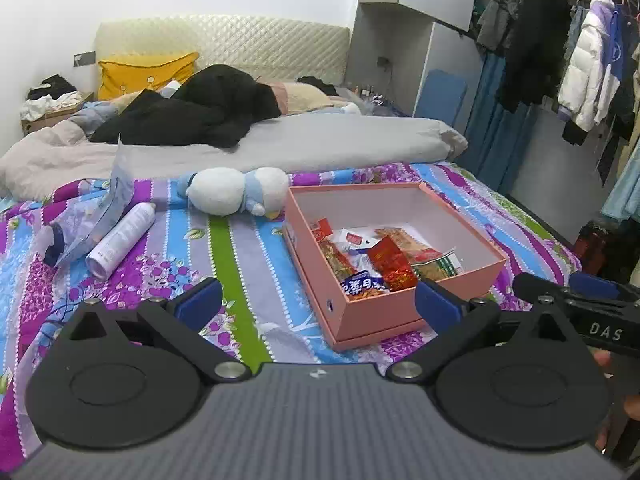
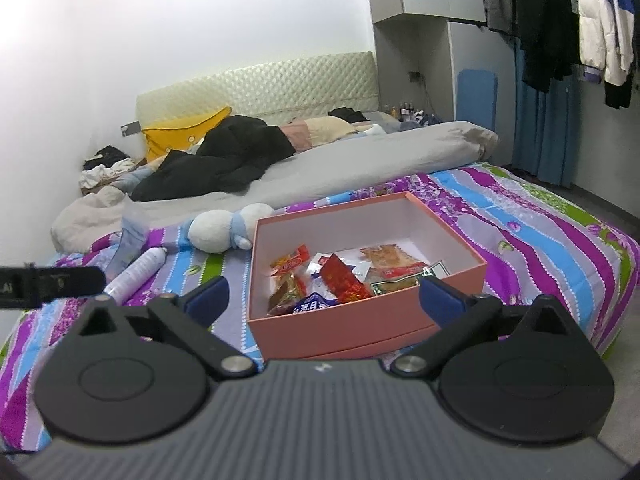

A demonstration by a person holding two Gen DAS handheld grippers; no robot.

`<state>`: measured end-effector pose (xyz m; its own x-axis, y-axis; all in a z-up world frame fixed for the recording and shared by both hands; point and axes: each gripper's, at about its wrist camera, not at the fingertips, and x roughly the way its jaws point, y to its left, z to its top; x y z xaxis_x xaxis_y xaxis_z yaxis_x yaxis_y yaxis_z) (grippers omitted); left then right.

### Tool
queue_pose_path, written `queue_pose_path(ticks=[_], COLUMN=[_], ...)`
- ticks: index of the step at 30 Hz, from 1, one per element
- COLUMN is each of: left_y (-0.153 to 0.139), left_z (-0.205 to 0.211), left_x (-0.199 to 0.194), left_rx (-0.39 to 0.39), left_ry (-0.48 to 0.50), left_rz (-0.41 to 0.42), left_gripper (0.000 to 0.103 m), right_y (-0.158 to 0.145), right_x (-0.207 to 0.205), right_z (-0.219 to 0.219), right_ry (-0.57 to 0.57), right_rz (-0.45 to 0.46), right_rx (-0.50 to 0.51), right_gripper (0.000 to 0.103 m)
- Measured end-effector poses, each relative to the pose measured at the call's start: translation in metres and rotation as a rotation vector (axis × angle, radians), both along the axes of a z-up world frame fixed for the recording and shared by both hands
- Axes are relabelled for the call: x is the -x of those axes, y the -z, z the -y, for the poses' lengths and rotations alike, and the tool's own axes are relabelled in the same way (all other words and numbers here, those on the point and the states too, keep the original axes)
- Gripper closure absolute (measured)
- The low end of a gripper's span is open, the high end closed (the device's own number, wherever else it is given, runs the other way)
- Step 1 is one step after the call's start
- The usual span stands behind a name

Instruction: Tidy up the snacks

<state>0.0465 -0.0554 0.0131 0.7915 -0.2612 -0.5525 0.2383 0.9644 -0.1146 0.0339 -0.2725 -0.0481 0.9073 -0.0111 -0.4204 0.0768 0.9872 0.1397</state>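
Left claw (image 1: 318,304) and right claw (image 2: 322,298) wide open, empty, pink snack box (image 2: 340,328) ahead, white bottle (image 1: 120,240), plush toy (image 1: 236,190) beside it

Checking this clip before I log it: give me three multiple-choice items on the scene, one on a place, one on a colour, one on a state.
1. Where are the snack packets?
A. inside the pink box
B. loose beside the white bottle
C. on the grey duvet

2. What colour is the pillow at the headboard?
A. green
B. yellow
C. red

3. How do the left gripper and right gripper stand?
A. both shut on a packet
B. one open, one shut
C. both open and empty

Answers: 1 A, the packets lie within the pink box walls. 2 B, it is plainly yellow. 3 C, each pair of fingers is spread with nothing between.
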Motion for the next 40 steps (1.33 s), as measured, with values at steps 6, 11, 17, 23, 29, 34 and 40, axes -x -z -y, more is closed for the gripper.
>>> queue_pose_path(ticks=[6,11,17,23,29,34,40], left_y=[0.002,-0.002,-0.004,-0.004,-0.007,-0.007,-0.008], left_z=[0.002,0.008,0.010,0.011,0.009,0.009,0.009], left_x=[-0.002,0.000,0.001,0.002,0.002,0.003,0.003], left_rx=[-0.008,-0.015,0.008,0.003,0.017,0.015,0.020], left_ry=[0.000,-0.002,-0.001,-0.002,-0.003,-0.006,-0.008], left_rz=[-0.022,-0.002,0.009,0.004,0.010,0.011,0.009], left_gripper=[0.000,0.000,0.000,0.000,0.000,0.000,0.000], right_y=[0.000,0.003,0.005,0.005,0.005,0.005,0.005], right_x=[0.000,0.000,-0.002,-0.001,-0.001,-0.001,-0.001], right_z=[0.000,-0.001,-0.001,0.002,0.002,0.002,0.002], right_ry=[-0.001,-0.005,-0.008,0.001,0.001,0.000,-0.003], right_rz=[-0.001,-0.008,-0.017,-0.017,-0.016,-0.016,-0.016], right_rx=[0.009,0.012,0.009,0.006,0.006,0.006,0.007], right_gripper=[0.000,0.000,0.000,0.000,0.000,0.000,0.000])
